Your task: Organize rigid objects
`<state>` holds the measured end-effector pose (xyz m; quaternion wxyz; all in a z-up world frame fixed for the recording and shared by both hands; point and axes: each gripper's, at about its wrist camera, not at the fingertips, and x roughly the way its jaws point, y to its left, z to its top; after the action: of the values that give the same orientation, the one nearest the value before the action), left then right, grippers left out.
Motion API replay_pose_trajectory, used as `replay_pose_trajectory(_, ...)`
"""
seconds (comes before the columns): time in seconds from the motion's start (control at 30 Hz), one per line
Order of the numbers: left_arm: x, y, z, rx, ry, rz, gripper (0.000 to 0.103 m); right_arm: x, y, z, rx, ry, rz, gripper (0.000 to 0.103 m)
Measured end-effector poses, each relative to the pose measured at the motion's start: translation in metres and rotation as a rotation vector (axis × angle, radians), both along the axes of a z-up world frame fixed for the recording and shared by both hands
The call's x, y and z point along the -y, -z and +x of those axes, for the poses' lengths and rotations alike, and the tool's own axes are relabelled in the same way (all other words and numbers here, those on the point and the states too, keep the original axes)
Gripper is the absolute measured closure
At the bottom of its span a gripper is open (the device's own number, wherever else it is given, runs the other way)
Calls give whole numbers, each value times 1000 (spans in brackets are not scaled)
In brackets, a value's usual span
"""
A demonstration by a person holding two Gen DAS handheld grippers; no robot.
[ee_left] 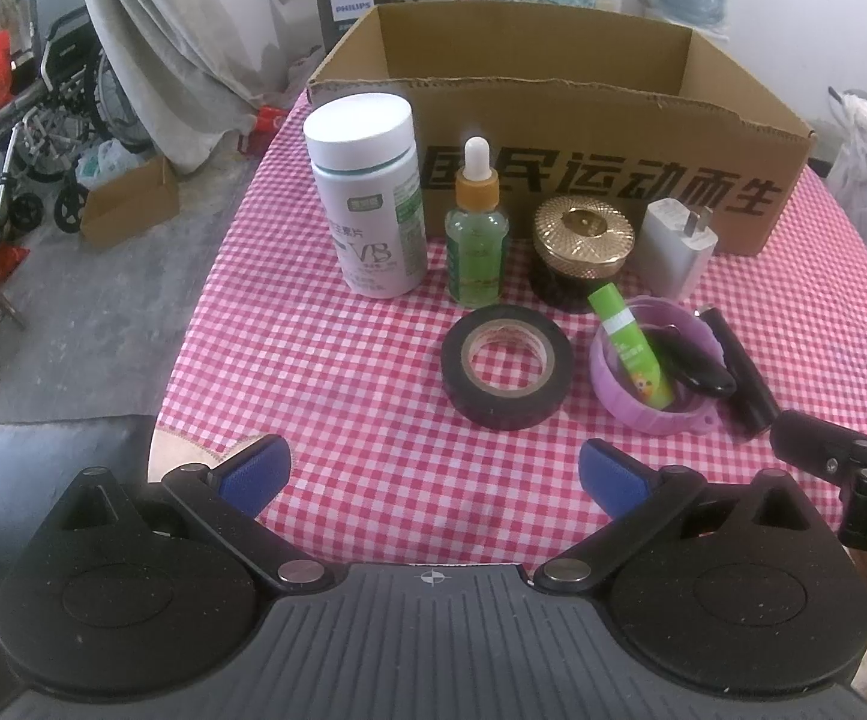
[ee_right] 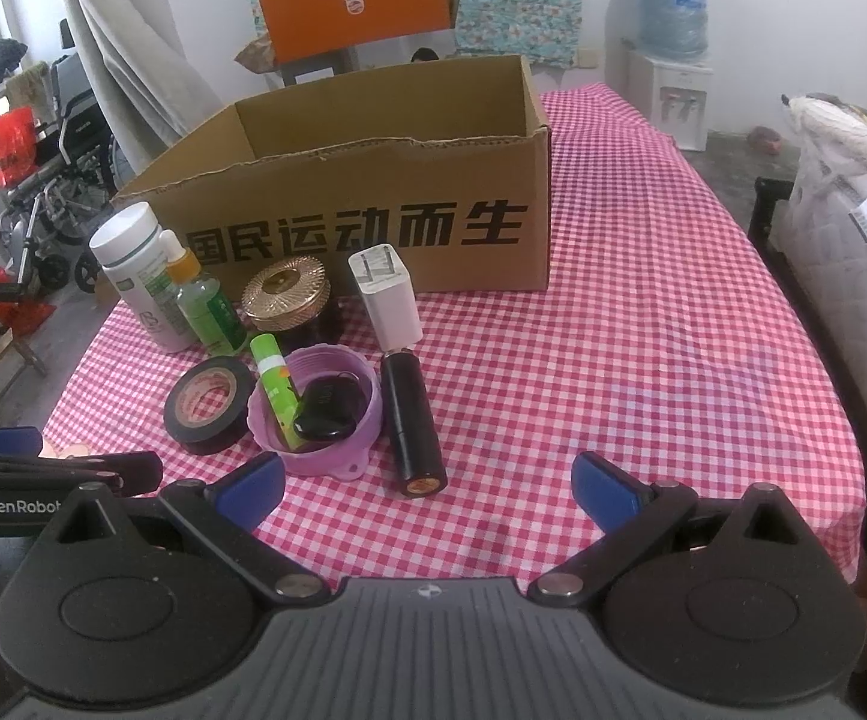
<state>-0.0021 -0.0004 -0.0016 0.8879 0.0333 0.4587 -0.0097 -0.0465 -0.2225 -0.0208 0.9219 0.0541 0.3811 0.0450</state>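
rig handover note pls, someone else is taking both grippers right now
Left gripper: open, empty, hovering over the table's near edge.
Right gripper: open, empty, alongside.
Cardboard box looks empty, though its floor is hidden.
In front of it: white bottle, dropper bottle, gold-lidded jar, charger, tape roll, black tube. The purple lid holds a green stick and a black fob.
Done: nothing visibly.
Left: everything.
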Motion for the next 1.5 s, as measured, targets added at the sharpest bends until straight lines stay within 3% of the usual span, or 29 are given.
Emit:
replay_pose_trajectory(0.23, 3, 1, 1, 0, 5, 4, 0, 2, 0, 0, 5, -5, 7, 0)
replay_pose_trajectory(0.4, 4, -3, -4, 56, 38, -33, 0, 16, -4, 1, 61, 8, 28, 0)
replay_pose_trajectory(0.67, 17, -7, -14, 153, 220, -160, 0, 58, -11, -1, 178, -1, 152, 0)
replay_pose_trajectory(0.87, 49, -6, -14, 157, 345, -156, 5, 73, -9, 17, 144, -89, 266, 2)
replay_pose_trajectory(0.97, 61, -5, -12, 135, 391, -168, 10, 73, -2, 27, 103, -127, 289, 14)
replay_pose_trajectory(1.03, 69, -3, -10, 123, 425, -165, 15, 69, 3, 36, 64, -155, 277, 29)
replay_pose_trajectory(1.1, 77, -1, -11, 111, 460, -155, 26, 64, 9, 44, 28, -189, 249, 35)
replay_pose_trajectory(1.17, 82, 1, -12, 97, 486, -146, 32, 58, 13, 50, -4, -232, 226, 39)
replay_pose_trajectory(1.3, 89, 5, -13, 66, 512, -145, 45, 48, 19, 67, -65, -328, 203, 60)
replay_pose_trajectory(1.33, 90, 6, -12, 58, 516, -147, 46, 48, 20, 70, -81, -340, 202, 70)
replay_pose_trajectory(1.37, 92, 7, -11, 51, 519, -150, 46, 47, 22, 72, -99, -351, 197, 73)
replay_pose_trajectory(1.5, 97, 10, -10, 26, 529, -162, 46, 48, 33, 85, -162, -377, 241, 79)
